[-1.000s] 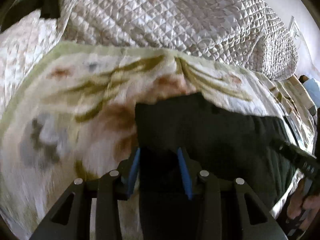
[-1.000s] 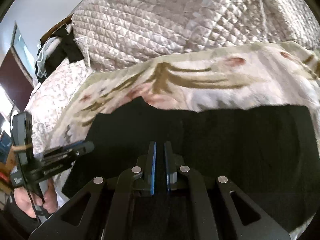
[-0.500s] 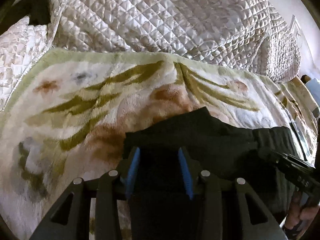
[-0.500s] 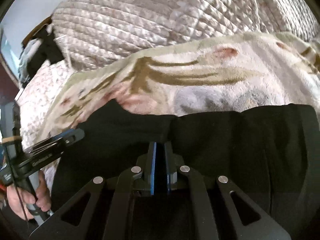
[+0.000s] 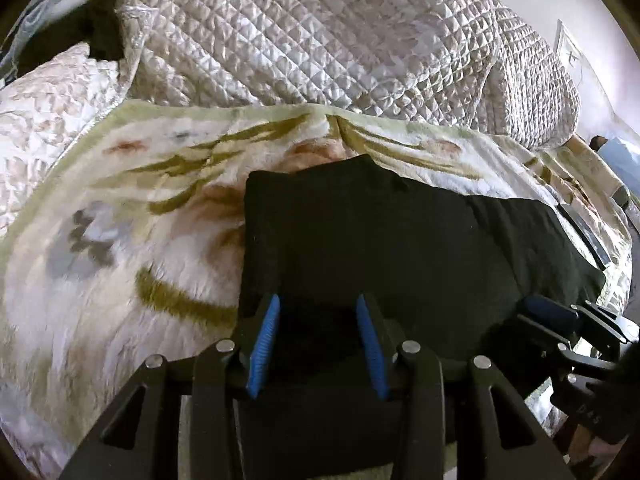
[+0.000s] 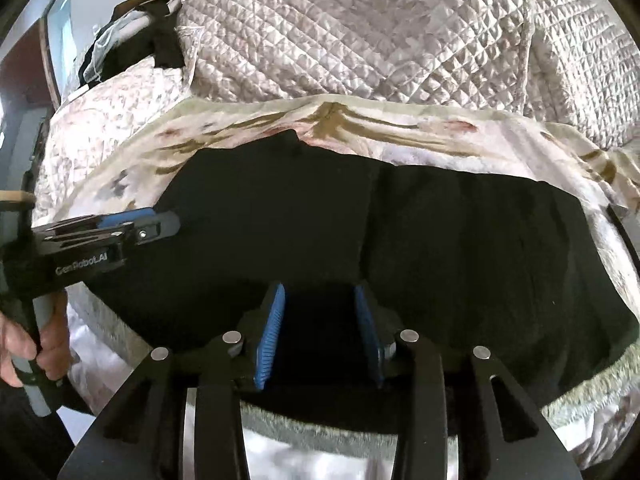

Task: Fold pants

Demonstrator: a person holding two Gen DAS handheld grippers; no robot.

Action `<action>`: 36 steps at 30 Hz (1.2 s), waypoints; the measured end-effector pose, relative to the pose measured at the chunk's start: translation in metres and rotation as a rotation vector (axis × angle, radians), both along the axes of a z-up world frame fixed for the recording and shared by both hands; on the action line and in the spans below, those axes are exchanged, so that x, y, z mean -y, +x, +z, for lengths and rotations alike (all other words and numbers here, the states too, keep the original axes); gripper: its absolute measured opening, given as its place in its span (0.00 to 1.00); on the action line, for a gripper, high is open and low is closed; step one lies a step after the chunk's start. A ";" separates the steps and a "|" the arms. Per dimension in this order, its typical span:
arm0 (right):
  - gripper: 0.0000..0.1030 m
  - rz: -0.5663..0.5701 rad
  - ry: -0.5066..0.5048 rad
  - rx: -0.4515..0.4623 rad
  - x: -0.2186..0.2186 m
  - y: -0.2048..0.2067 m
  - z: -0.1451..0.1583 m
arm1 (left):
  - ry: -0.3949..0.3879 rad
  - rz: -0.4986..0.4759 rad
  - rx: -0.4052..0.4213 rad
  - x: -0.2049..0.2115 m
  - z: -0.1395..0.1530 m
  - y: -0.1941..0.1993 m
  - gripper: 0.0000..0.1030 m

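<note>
The black pants (image 5: 380, 240) lie folded flat on a floral fleece blanket (image 5: 132, 216), also in the right wrist view (image 6: 440, 240). My left gripper (image 5: 318, 308) is open above the near left part of the pants, holding nothing. My right gripper (image 6: 320, 296) is open above the near edge of the pants, holding nothing. The left gripper also shows at the left of the right wrist view (image 6: 160, 224), held by a hand. The right gripper shows at the right edge of the left wrist view (image 5: 560, 320).
A quilted silver bedspread (image 5: 320, 40) is bunched up behind the blanket. Dark clothes (image 6: 132, 36) hang at the far left. A quilted pillow (image 5: 52, 88) lies at the left. The near bed edge (image 6: 320, 440) is just below the pants.
The right gripper was shut on the pants and is now open. Both grippers have drawn back toward the near edge, and the pants now lie flat on the blanket.
</note>
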State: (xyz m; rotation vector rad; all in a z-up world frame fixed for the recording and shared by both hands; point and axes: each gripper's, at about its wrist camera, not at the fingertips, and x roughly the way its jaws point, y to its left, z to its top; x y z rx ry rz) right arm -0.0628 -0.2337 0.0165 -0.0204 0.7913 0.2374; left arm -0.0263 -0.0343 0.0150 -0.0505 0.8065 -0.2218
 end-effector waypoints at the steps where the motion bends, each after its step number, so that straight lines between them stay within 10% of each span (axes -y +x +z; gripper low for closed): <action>1: 0.36 -0.004 -0.002 0.002 0.000 -0.003 0.000 | -0.003 0.005 0.004 -0.001 0.000 -0.003 0.42; 15: 0.37 -0.040 0.061 -0.002 0.016 -0.019 0.003 | 0.017 -0.019 0.044 -0.004 -0.002 -0.020 0.43; 25: 0.37 -0.272 0.011 0.018 0.072 -0.024 0.014 | 0.016 -0.017 0.043 -0.003 -0.002 -0.020 0.43; 36: 0.52 -0.484 0.286 -0.049 0.130 -0.051 0.016 | -0.023 -0.013 0.032 -0.006 0.000 -0.021 0.45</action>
